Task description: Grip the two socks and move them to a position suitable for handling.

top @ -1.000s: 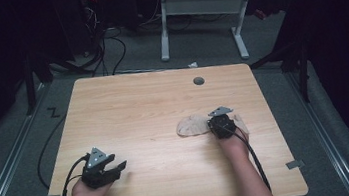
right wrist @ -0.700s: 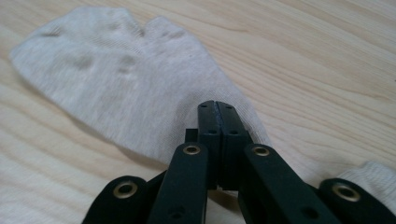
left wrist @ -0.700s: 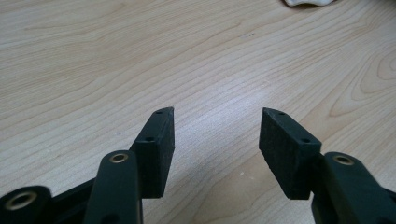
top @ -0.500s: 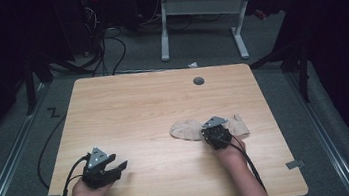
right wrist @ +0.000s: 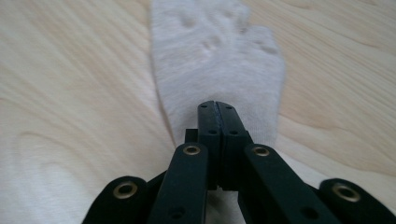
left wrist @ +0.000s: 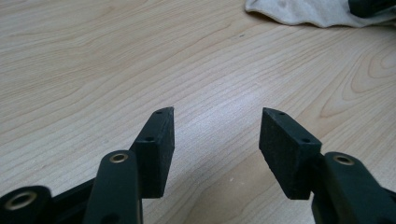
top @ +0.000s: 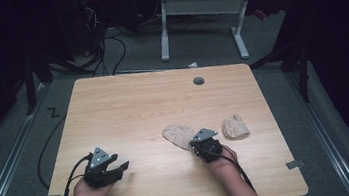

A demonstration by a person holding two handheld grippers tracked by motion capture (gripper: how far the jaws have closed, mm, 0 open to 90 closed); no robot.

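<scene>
Pale wooden table: one beige fabric sock is pinched at its edge by the right gripper, jaws clamped tight; its mate lies just beside. Left gripper is held wide, empty. Dragging should be kept low and steady.

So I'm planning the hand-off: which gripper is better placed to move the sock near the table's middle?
The right gripper. Its jaws are already shut on the near edge of that sock. The left gripper sits open over bare table, well off to the side.
</scene>
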